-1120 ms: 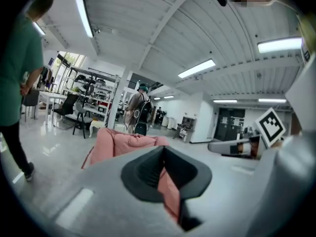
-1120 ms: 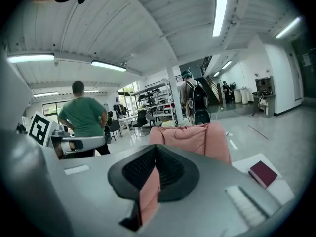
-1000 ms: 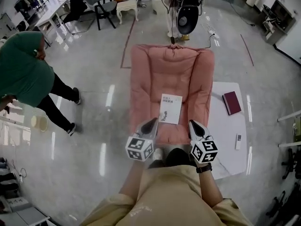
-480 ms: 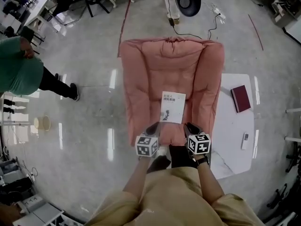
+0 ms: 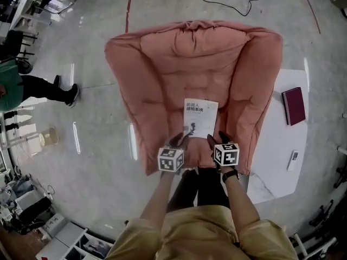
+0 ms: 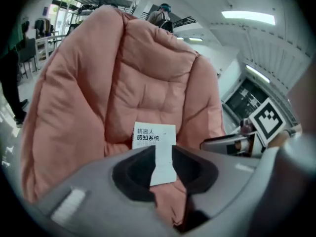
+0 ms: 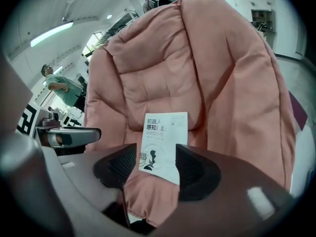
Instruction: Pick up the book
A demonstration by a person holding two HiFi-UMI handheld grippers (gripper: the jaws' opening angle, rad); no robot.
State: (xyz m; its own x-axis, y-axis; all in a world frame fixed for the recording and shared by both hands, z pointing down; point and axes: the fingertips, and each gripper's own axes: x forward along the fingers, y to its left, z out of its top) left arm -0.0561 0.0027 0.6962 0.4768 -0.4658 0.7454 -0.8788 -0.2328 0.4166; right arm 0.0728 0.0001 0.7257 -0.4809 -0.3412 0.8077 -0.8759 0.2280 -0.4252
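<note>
Head view, with both gripper views: a white book is shown lying flat, cover up, on the seat of a pink padded chair, towards the seat's front edge; dark print and a small figure are carried on its cover. The left tongs and the right tongs are held side by side over the front of the seat, just beside the book's near edge, one towards each near corner, and are pointed steeply down; both are held by a person in a tan top, seen from above. The jaws of both tongs are caught opening; in each gripper view the book's near end is framed in the gap between the dark pads, yet no pad is pressed on it and nothing is gripped; whether a tip touches the cushion cannot be told. To the right of the chair a white table is seen; a dark red book and a small remote control are carried on it, well apart from each other. At the far left a bystander in green is partly visible on the glossy floor.
</note>
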